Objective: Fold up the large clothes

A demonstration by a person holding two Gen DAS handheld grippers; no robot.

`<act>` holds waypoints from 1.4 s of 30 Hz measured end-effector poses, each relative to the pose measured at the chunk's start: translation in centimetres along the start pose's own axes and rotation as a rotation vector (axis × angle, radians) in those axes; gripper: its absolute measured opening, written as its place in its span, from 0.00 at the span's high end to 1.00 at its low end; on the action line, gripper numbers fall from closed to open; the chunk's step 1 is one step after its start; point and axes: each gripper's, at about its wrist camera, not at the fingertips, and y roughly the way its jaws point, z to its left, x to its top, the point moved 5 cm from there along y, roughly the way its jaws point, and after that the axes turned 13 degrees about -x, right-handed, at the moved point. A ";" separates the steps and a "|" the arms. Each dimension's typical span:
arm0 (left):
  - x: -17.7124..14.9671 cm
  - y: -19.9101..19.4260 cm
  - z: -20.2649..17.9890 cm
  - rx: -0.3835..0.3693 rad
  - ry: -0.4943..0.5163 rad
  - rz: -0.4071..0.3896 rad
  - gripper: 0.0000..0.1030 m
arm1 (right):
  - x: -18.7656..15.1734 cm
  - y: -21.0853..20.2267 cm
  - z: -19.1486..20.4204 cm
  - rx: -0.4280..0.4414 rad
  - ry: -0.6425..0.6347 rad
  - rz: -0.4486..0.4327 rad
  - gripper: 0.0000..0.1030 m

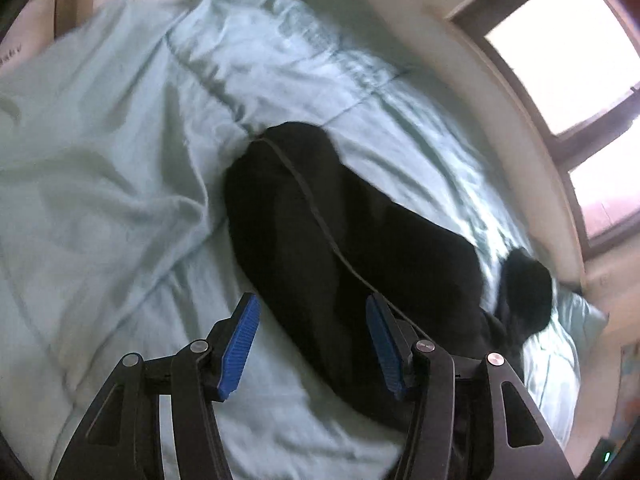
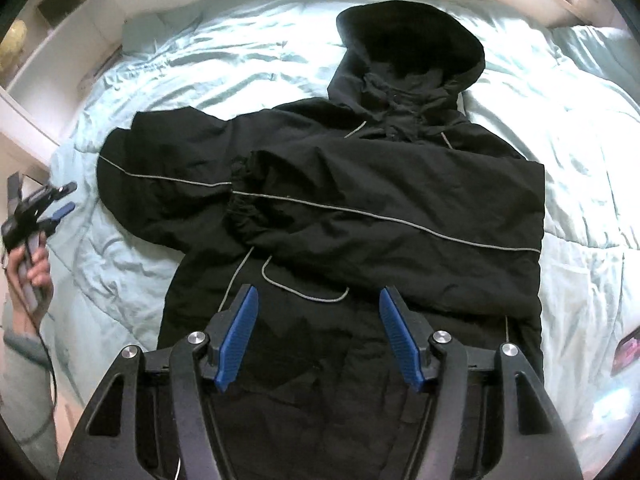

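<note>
Lying flat on the pale green quilted bedspread (image 2: 168,80), my black hooded nylon jacket (image 2: 360,208) has one sleeve folded across; left gripper (image 1: 312,344) and right gripper (image 2: 318,336) hover open, empty, body unfolded

Words to read: none.
Box (image 1: 24,40): at about 10 o'clock in the left wrist view there are some dark marks on it, too blurry to read.
Jacket (image 2: 360,208): only thin grey lines, no name or logo to be seen.
Blanket (image 2: 224,64): plain, no print.
</note>
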 end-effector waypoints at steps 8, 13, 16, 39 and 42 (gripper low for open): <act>3.4 6.7 6.4 0.028 -0.159 0.001 0.45 | 1.9 3.1 1.4 -0.037 -0.026 0.062 0.35; 4.5 8.6 6.9 -0.055 -0.174 -0.017 0.45 | 2.3 4.7 2.5 -0.039 -0.056 0.094 0.35; 4.8 7.9 5.7 -0.078 -0.117 -0.050 0.84 | 2.4 5.5 3.1 -0.037 -0.068 0.102 0.35; -4.5 -0.8 -11.9 -0.056 0.453 -0.100 0.86 | 6.7 16.2 11.3 0.000 -0.119 0.093 0.46; -7.6 1.4 -17.5 -0.116 0.561 -0.038 0.87 | 6.7 13.0 9.2 0.025 -0.100 0.031 0.46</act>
